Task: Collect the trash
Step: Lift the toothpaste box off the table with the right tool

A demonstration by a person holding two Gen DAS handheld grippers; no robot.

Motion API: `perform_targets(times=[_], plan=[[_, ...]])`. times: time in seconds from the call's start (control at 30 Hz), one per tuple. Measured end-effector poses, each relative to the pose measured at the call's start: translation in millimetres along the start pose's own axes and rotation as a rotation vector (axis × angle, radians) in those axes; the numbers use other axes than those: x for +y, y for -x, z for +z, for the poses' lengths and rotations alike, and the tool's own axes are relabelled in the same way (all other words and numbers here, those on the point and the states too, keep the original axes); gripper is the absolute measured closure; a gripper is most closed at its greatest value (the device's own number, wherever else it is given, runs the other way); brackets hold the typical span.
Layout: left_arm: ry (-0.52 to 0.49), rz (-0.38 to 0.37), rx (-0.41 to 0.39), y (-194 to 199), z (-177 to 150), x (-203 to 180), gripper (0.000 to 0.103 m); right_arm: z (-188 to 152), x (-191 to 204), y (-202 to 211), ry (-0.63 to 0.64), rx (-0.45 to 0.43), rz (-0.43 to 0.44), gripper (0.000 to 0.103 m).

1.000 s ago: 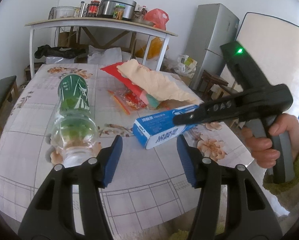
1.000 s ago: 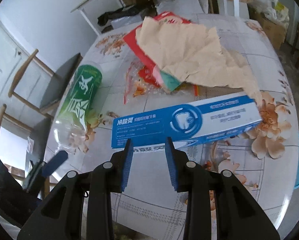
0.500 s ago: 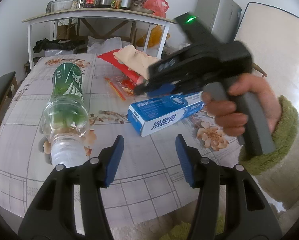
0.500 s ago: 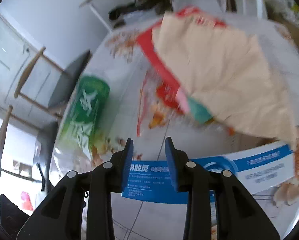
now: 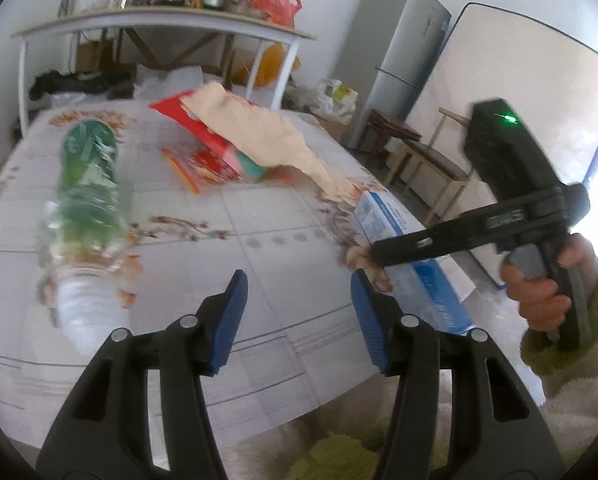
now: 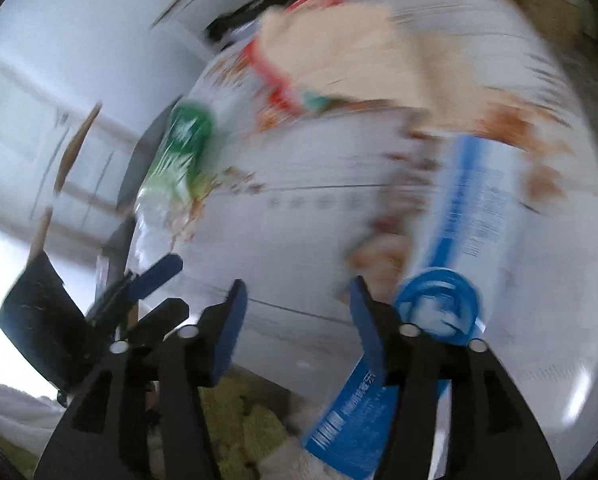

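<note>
left gripper point(image 5: 299, 316): jaws held apart, nothing gripped | right gripper point(image 6: 295, 320): jaws spread, nothing between | blue box point(image 5: 409, 248) lay at right desk point(image 5: 259, 288) edge | green bottle point(image 5: 87, 200) lay left on desk

The desk point(image 5: 267, 264) wears a smooth, faintly glossy printed cover. On it lie a clear plastic bottle point(image 5: 87, 216) with a glossy green label, a glossy cardboard toothpaste box point(image 5: 403, 236), crumpled matt brown paper point(image 5: 259, 136) and a shiny red wrapper point(image 5: 207, 160). The left gripper point(image 5: 299, 316) is matt black plastic with matt blue pads point(image 5: 227, 320).
</note>
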State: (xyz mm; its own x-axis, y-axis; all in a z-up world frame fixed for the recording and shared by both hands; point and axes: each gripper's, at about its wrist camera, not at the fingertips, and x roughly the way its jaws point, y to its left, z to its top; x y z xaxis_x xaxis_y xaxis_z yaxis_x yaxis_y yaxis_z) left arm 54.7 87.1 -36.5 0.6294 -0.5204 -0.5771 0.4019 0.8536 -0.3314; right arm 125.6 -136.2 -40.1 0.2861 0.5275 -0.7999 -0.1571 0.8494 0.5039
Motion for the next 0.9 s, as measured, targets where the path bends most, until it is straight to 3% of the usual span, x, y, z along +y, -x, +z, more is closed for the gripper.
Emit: perform_targets(times=[0.17,0.23,0.33,0.47,0.57,0.63,0.7,0.8,0.9], plan=[[-0.009,-0.028,0.025,-14.9,2.9,-8.3,0.052,-6.9,-32.5,33.9,-0.172,-0.159,-0.135,0.038],[-0.014,-0.03,0.026,-15.8,2.8,-11.6,0.052,-4.2,-31.9,38.3,-0.165,-0.202,-0.195,0.038],[-0.013,-0.028,0.025,-15.2,1.3,-14.4,0.052,-4.1,-29.2,43.2,-0.138,-0.23,-0.149,0.037],[-0.011,-0.018,0.038,-17.6,-1.3,-14.4,0.052,-4.9,-21.5,57.6,-0.073,-0.298,-0.16,0.037],[-0.012,-0.012,0.037,-17.8,-1.5,-13.3,0.052,-4.9,-21.7,71.0,-0.027,-0.352,-0.275,0.023],[-0.01,-0.01,0.037,-18.4,-1.4,-12.2,0.052,-4.7,-27.3,69.1,-0.007,-0.331,-0.402,0.02],[-0.009,-0.004,0.037,-16.8,-1.1,-11.0,0.052,-4.2,-34.9,55.3,0.02,-0.253,-0.482,0.02],[-0.005,0.01,0.021,-9.5,1.1,-8.3,0.052,-7.1,-45.8,38.3,0.018,-0.159,-0.51,0.02],[0.003,0.037,0.006,-0.9,4.1,-2.9,0.051,-7.9,-47.6,26.8,0.008,-0.129,-0.494,0.024]])
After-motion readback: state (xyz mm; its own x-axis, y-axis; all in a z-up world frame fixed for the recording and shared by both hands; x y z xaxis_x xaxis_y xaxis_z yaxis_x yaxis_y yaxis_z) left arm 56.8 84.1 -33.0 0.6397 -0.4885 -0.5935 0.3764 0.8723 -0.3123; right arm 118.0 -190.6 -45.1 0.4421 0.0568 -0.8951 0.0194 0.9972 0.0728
